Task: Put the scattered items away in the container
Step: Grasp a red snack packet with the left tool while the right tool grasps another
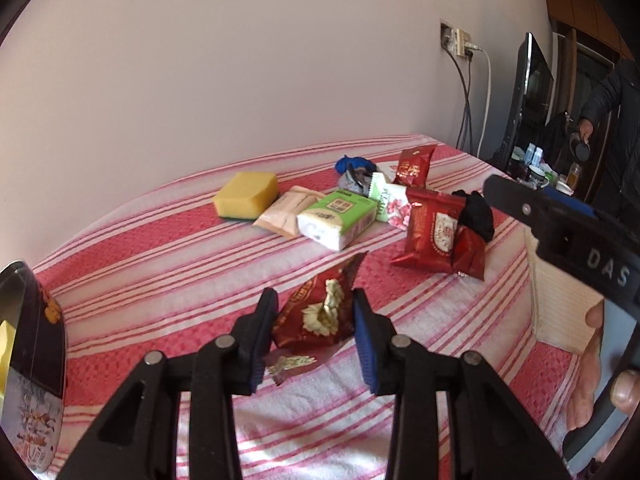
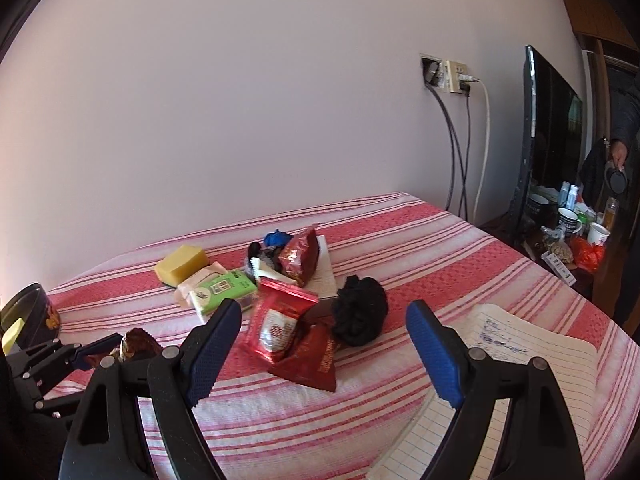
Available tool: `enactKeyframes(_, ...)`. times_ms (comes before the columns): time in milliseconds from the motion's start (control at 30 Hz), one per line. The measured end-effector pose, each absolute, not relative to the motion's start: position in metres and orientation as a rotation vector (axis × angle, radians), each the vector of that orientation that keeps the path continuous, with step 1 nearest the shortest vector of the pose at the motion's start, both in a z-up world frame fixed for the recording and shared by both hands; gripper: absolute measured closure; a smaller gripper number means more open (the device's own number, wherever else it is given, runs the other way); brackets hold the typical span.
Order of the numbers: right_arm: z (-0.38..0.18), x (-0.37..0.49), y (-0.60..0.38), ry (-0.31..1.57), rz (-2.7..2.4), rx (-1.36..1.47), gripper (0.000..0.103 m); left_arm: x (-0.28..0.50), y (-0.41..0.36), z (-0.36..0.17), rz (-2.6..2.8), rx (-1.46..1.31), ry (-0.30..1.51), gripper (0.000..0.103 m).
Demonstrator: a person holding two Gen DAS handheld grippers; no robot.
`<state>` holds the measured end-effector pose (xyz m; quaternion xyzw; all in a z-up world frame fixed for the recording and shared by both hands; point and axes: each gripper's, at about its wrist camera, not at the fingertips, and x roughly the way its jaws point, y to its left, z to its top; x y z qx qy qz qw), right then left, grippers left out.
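My left gripper (image 1: 316, 312) is shut on a dark red seed snack packet (image 1: 320, 312), which it holds just above the striped bedcover (image 1: 200, 264). The right wrist view shows that same packet (image 2: 136, 344) in the left gripper (image 2: 96, 354) at lower left. A round dark tin (image 1: 36, 340), the container, stands at the far left (image 2: 28, 312). My right gripper (image 2: 323, 312) stands open above two red packets (image 2: 276, 328) and a black cloth ball (image 2: 360, 312), touching neither. Further back lie a yellow sponge (image 1: 246, 194), a green tissue pack (image 1: 340, 216) and a beige packet (image 1: 286, 216).
An open lined notebook (image 2: 520, 360) lies on the cover at the right. A blue item (image 1: 352, 162) and another red packet (image 1: 414, 164) sit at the back of the pile. Beyond the bed are a wall socket with cables (image 2: 452, 76), a dark screen (image 2: 552, 128), a cluttered side table (image 2: 572, 232) and a person (image 1: 616, 120).
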<state>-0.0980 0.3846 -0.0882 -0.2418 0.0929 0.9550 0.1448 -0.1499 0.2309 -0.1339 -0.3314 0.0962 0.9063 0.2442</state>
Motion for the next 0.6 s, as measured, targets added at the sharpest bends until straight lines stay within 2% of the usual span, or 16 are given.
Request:
enactKeyframes(233, -0.093, -0.157, 0.357, 0.179, 2.723, -0.895, 0.018, -0.149, 0.208, -0.134, 2.555, -0.860, 0.298, 0.067)
enactKeyframes(300, -0.104, -0.170, 0.356, 0.198, 2.691, -0.968, 0.031, -0.150, 0.205, -0.133, 2.567, -0.856, 0.295, 0.067)
enactKeyframes(367, -0.115, -0.181, 0.352, 0.156, 2.643, -1.022, 0.037, -0.153, 0.200, -0.132, 2.573, -0.859, 0.280, 0.067)
enactKeyframes(433, -0.126, -0.192, 0.351, 0.124, 2.591, -1.085, 0.038, -0.154, 0.197, -0.130, 2.577, -0.860, 0.257, 0.067)
enactKeyframes(467, -0.131, -0.194, 0.351, 0.139, 2.591, -1.109, 0.045, -0.155, 0.195, -0.129, 2.579, -0.858, 0.248, 0.067)
enactKeyframes(500, -0.135, -0.195, 0.352, 0.146, 2.593, -1.130, 0.061, -0.155, 0.195, -0.128, 2.580, -0.857, 0.242, 0.067)
enactKeyframes(600, -0.140, -0.194, 0.347, 0.092, 2.591, -1.124, 0.062, -0.155, 0.197, -0.130, 2.577, -0.864, 0.253, 0.067)
